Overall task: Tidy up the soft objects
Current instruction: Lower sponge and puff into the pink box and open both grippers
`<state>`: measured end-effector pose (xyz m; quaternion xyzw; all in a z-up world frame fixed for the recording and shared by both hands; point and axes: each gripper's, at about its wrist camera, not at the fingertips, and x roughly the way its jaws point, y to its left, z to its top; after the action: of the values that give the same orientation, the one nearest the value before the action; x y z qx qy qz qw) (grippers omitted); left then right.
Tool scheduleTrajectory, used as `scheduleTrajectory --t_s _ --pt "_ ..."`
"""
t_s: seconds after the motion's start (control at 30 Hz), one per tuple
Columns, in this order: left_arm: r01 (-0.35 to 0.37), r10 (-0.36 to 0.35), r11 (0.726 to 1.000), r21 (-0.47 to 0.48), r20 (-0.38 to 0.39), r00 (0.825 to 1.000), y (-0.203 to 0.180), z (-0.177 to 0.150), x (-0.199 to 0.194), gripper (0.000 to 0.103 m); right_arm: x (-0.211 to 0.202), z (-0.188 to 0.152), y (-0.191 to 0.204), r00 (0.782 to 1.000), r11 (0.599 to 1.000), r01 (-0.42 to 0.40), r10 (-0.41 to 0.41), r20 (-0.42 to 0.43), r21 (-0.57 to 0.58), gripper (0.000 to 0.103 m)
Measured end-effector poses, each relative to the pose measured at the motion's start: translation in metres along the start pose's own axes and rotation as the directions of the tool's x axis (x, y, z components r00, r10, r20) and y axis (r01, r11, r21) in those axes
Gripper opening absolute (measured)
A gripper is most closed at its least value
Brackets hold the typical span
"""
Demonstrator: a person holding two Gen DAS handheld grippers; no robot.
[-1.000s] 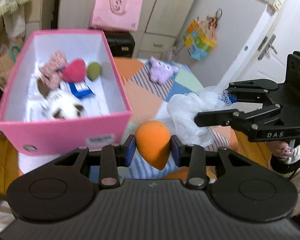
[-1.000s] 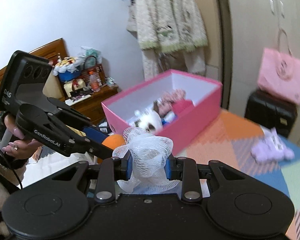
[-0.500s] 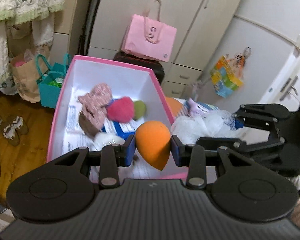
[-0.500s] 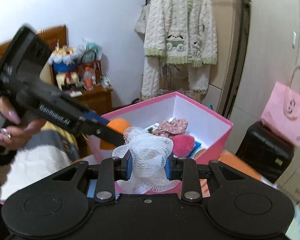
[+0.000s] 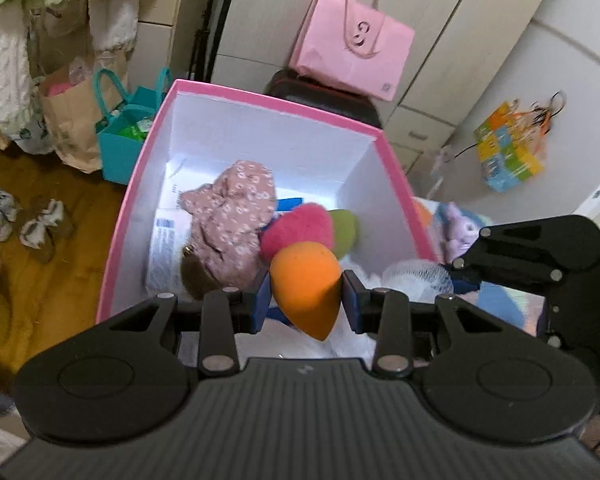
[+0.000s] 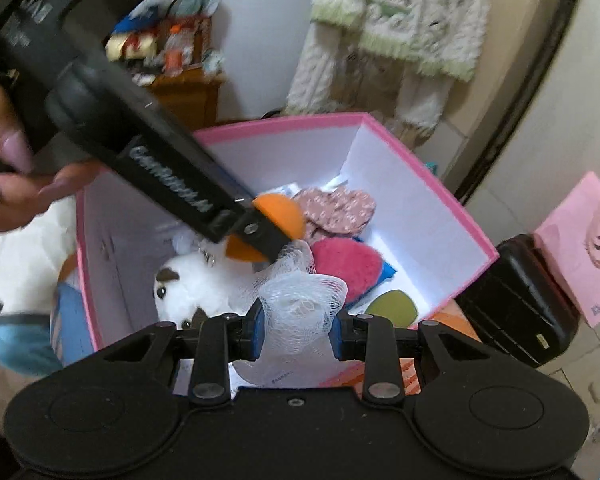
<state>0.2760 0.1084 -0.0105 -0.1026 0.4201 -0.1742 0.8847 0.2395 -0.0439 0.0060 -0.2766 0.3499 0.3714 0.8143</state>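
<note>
I've got both loads over the pink box (image 5: pixel 388 148): left claw (image 5: pixel 305 306) pinching the orange makeup sponge (image 5: pixel 306 280), right claw (image 6: pixel 296 334) clamped on the white mesh pouf (image 6: pixel 300 304). Next up, letting go.

The pink box (image 5: pixel 118 232) stands open on top; bare white floor shows along its right wall; the floral cloth (image 5: pixel 232 220), pink puff (image 5: pixel 296 228) and white plush (image 6: pixel 196 284) crowd the rest.

I see pale wardrobe doors (image 5: pixel 440 20) behind, a pink bag (image 5: pixel 352 52) hanging there; wooden floor (image 5: pixel 40 280) left, shoes (image 5: pixel 24 220) on it; a knitted cardigan (image 6: pixel 400 20) hangs against the wall.
</note>
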Motion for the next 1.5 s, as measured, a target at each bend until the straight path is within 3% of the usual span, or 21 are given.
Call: scheduleTrajectory --t_s 0.1,0.27,0.47,0.53,0.73,1.13,1.37,1.5 --pt "-0.03 0.03 0.999 0.022 -0.027 0.999 -0.001 0.006 0.009 0.037 0.011 0.003 0.0 0.998 0.998 -0.053 0.052 -0.039 -0.03 0.038" --pt "-0.057 0.06 0.997 0.047 -0.067 0.996 -0.003 0.009 0.024 0.037 0.024 0.005 0.007 0.998 0.997 -0.047 0.044 -0.052 -0.058 0.042" --pt "-0.05 0.053 0.998 0.049 -0.079 0.995 -0.002 0.01 0.03 0.04 0.03 0.005 0.003 0.999 0.999 -0.023 0.023 -0.031 -0.027 0.06" --pt "-0.049 0.053 0.998 0.045 -0.083 0.995 -0.002 0.01 0.031 0.042 0.028 0.004 0.0 1.0 1.0 0.001 -0.002 -0.011 -0.007 0.072" --pt "-0.054 0.056 0.996 0.074 -0.032 0.998 -0.008 0.007 0.011 0.052 0.013 0.006 0.003 0.999 0.999 0.025 -0.026 0.026 0.042 0.075" --pt "-0.033 0.029 0.986 0.163 0.031 0.999 -0.024 -0.012 -0.07 0.066 -0.033 0.0 0.027 0.992 0.993 0.091 -0.097 0.084 0.071 0.077" --pt "-0.039 0.03 0.975 0.217 0.046 0.998 -0.037 -0.028 -0.103 0.068 -0.064 -0.008 0.042 0.99 0.993 0.09 -0.097 0.106 0.075 0.078" --pt "-0.059 0.044 0.957 0.284 0.057 0.997 -0.051 -0.039 -0.124 0.069 -0.084 -0.017 0.049 0.993 0.992 0.033 -0.046 0.106 0.119 0.078"
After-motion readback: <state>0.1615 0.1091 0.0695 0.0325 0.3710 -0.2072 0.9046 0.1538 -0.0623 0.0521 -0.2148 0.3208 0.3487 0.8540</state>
